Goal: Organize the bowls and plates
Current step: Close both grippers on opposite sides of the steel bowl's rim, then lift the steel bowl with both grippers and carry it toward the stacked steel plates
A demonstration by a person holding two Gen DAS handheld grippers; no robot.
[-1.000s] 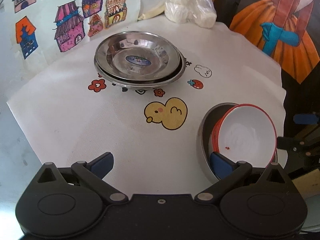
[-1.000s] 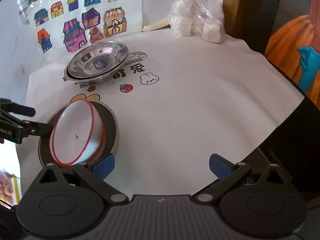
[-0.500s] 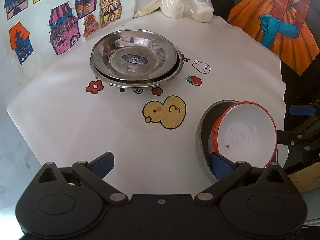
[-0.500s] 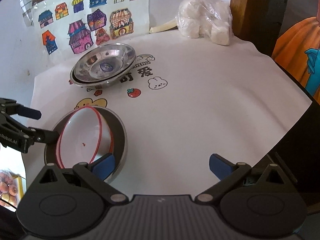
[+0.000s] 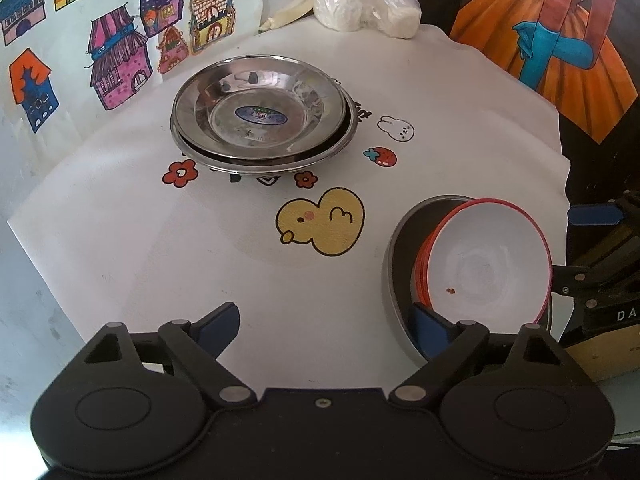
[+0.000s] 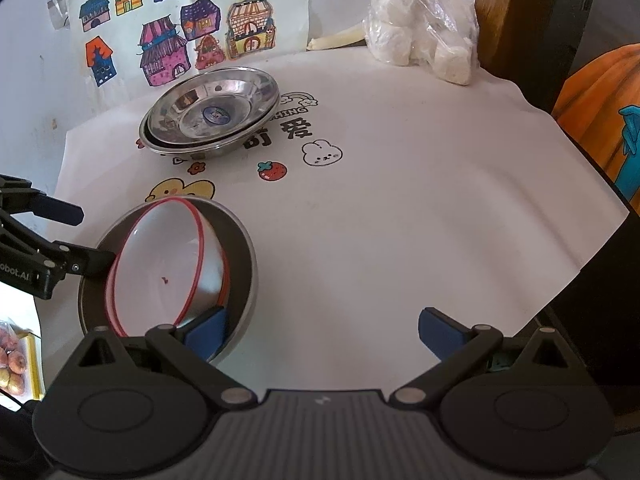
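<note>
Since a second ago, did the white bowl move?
Cannot tell. The white bowl sits tilted in the grey bowl beside the duck as before; only the cameras shifted.

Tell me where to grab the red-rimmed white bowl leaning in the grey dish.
Grip the raised rim of the white bowl, one finger inside and one outside. It leans tilted in the grey dish, so that high edge stands free. Probably easiest from the right tongs, already wide open beside it.
</note>
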